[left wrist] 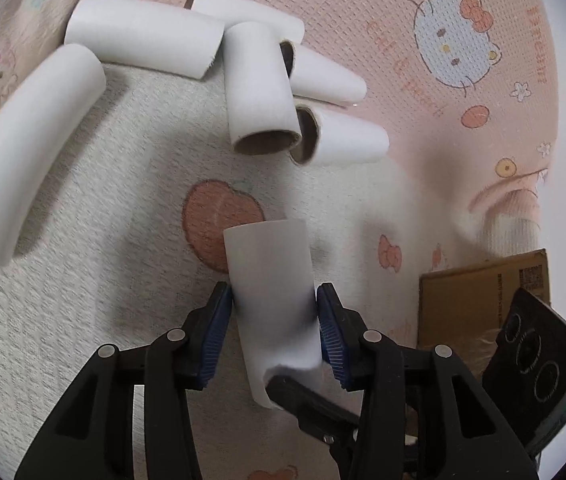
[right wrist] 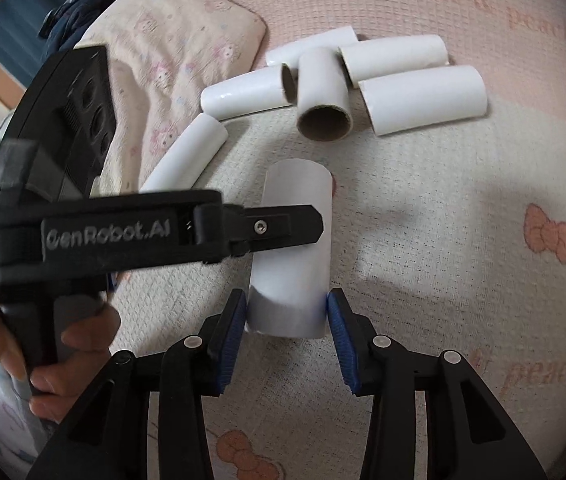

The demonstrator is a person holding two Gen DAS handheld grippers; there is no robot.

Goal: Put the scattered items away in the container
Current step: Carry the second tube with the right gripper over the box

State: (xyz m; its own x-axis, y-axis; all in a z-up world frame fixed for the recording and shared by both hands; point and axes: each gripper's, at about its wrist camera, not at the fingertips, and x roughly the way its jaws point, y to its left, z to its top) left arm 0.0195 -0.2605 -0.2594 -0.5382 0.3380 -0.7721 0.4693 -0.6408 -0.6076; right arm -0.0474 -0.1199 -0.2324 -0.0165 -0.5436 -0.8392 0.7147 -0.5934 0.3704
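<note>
One white paper tube (left wrist: 273, 280) hangs over the bed between both grippers. My left gripper (left wrist: 274, 296) is shut on it, blue pads pressed on both sides near its lower half. My right gripper (right wrist: 286, 304) is shut on the same tube (right wrist: 295, 200) at its near end. In the right wrist view a black finger (right wrist: 283, 228) of the left gripper crosses the tube from the left. Several more white tubes (left wrist: 259, 92) lie piled on the sheet beyond, also seen as a pile (right wrist: 323, 92) in the right wrist view. A brown cardboard box (left wrist: 483, 300) sits at the right.
The sheet (left wrist: 403, 20) is pink and cream with cartoon prints. A pink pillow (right wrist: 171, 52) lies at the back left. A hand (right wrist: 63, 340) holds the left gripper's handle at lower left. The right gripper's black body (left wrist: 539, 360) partly covers the box.
</note>
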